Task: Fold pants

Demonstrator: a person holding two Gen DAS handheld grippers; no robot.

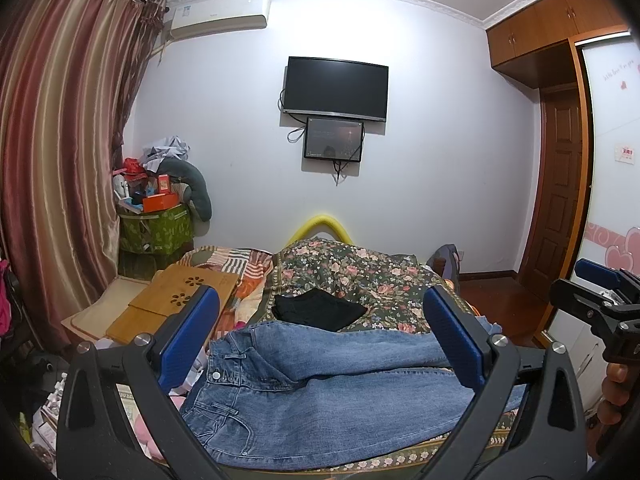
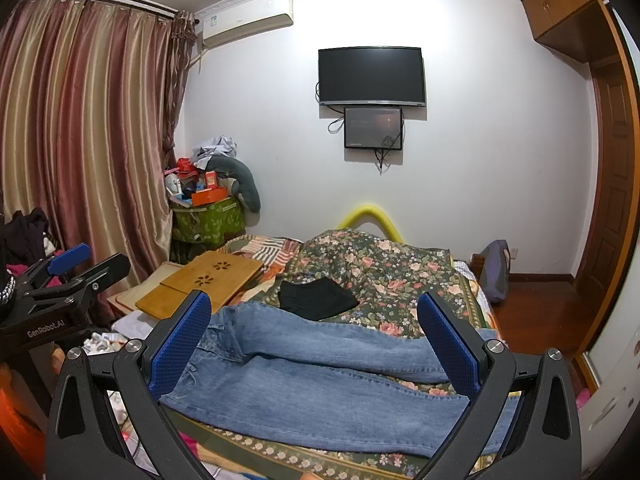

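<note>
A pair of blue jeans lies flat across the near end of the bed, waistband to the left, both legs running right; it also shows in the right wrist view. My left gripper is open and empty, held above the waist part of the jeans. My right gripper is open and empty, above the legs. Each gripper also shows in the other's view: the right one at the right edge, the left one at the left edge.
A folded black garment lies on the floral bedspread just beyond the jeans. A wooden lap tray sits at the bed's left. Clutter boxes stand by the curtain; a wardrobe and door are on the right.
</note>
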